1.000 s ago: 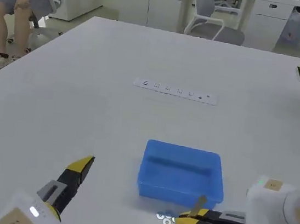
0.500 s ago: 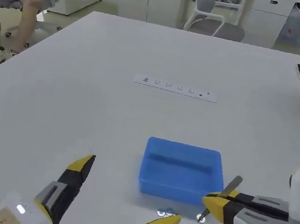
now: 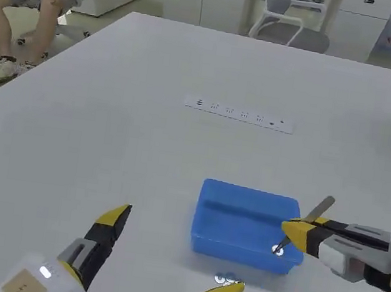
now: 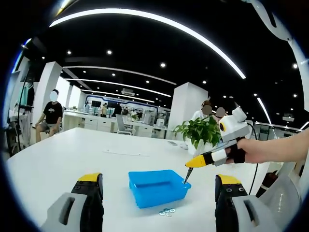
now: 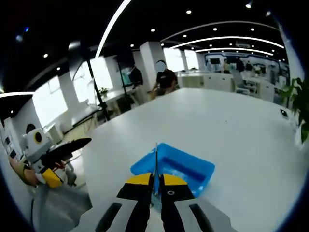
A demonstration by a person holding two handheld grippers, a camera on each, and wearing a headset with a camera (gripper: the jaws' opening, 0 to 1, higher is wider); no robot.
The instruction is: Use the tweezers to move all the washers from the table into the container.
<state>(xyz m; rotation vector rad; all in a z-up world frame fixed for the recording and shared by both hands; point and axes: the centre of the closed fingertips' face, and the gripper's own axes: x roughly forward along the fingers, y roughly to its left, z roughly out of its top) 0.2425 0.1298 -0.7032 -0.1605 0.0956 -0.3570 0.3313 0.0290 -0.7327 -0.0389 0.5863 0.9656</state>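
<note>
Jaws wide apart and empty, the left gripper (image 3: 177, 252) hovers over the white table (image 3: 111, 128). Small silvery washers (image 3: 225, 279) lie clustered just in front of the blue container (image 3: 234, 247). Thin tweezers (image 3: 284, 242), clamped tight in the right gripper (image 3: 294, 232), carry 1 shiny ring-shaped washer (image 3: 277, 251) at the container's front-right corner.

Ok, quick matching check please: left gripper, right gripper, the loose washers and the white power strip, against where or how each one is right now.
1. left gripper
2. right gripper
3. loose metal washers
4. white power strip

A. on the white table, beyond the blue plastic container
B. jaws wide apart, empty
C. shut on the metal tweezers, above the container
D. on the table at the container's near side

Pairs: 1-B, 2-C, 3-D, 4-A
</note>
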